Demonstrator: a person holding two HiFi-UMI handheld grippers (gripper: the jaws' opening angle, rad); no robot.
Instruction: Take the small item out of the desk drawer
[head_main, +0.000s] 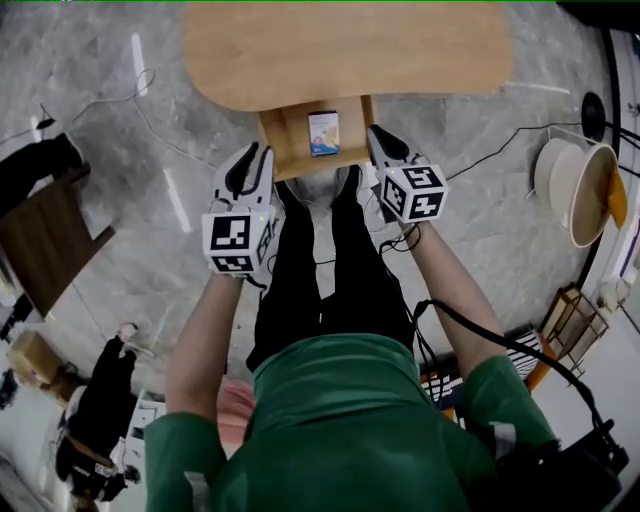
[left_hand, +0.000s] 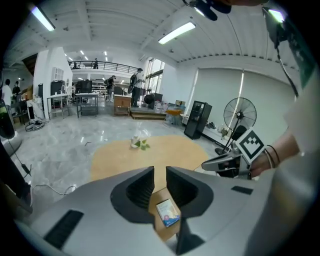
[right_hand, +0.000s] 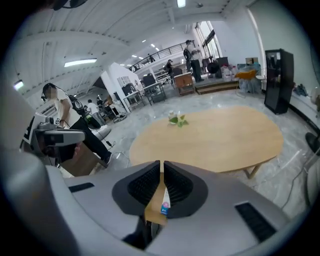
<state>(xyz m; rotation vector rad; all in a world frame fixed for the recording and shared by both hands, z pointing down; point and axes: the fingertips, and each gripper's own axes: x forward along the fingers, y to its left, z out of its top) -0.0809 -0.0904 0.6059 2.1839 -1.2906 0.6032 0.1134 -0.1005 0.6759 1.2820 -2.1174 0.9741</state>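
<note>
A small white, blue and orange box (head_main: 323, 133) lies in the open wooden drawer (head_main: 288, 142), which sticks out from under the oval wooden desk (head_main: 350, 50). My left gripper (head_main: 258, 155) hovers just left of the drawer, its jaws apart with nothing between them. My right gripper (head_main: 379, 136) hovers just right of the drawer with its jaws together and empty. In the left gripper view the box (left_hand: 168, 212) shows below my left gripper (left_hand: 160, 181). In the right gripper view my right gripper (right_hand: 162, 172) points along the drawer's edge, and the box (right_hand: 164, 205) shows as a thin strip.
A small plant (left_hand: 139, 143) stands on the far side of the desk. The person's legs in black trousers (head_main: 335, 270) are under the drawer. A dark wooden table (head_main: 45, 235) stands at left, a round pale fan (head_main: 580, 190) at right, and cables trail over the marble floor.
</note>
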